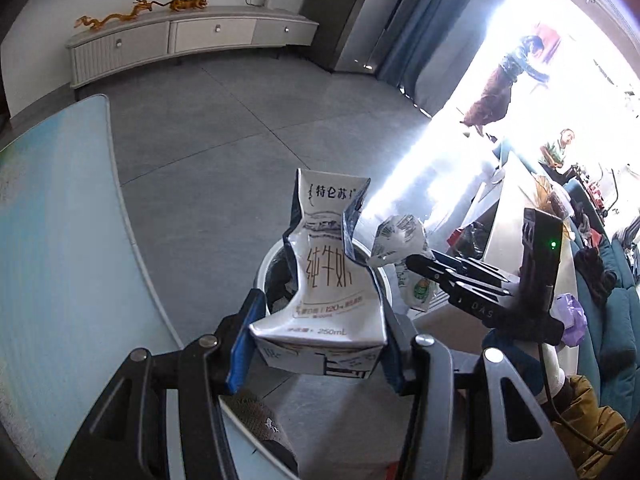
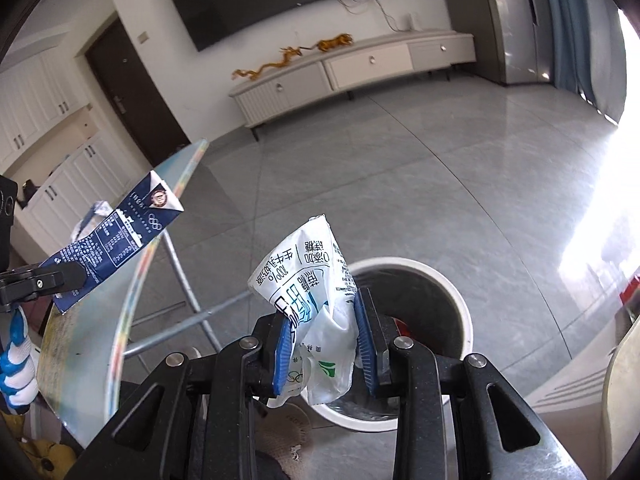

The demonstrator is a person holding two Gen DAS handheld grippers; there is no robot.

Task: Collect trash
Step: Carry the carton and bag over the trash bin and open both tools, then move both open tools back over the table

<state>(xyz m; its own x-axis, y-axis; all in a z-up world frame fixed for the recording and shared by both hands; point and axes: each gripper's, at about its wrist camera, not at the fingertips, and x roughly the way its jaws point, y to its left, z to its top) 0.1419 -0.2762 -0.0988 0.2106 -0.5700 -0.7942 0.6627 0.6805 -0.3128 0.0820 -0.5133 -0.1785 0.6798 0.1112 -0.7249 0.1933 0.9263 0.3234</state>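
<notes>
Left gripper (image 1: 318,344) pinching a crumpled white-and-navy milk carton (image 1: 324,280) between blue pads (image 1: 240,344), holding it upright, directly over the round white trash bin with dark liner (image 1: 264,268). Right gripper (image 2: 326,344) clamping a scrunched white plastic milk pouch with blue and green print (image 2: 308,280), hanging just above the bin's rim (image 2: 456,292) on the grey tiled floor (image 2: 400,160). Round glass table (image 2: 92,340) sitting just beside the bin; white TV cabinet (image 1: 180,36) lining the far wall.
</notes>
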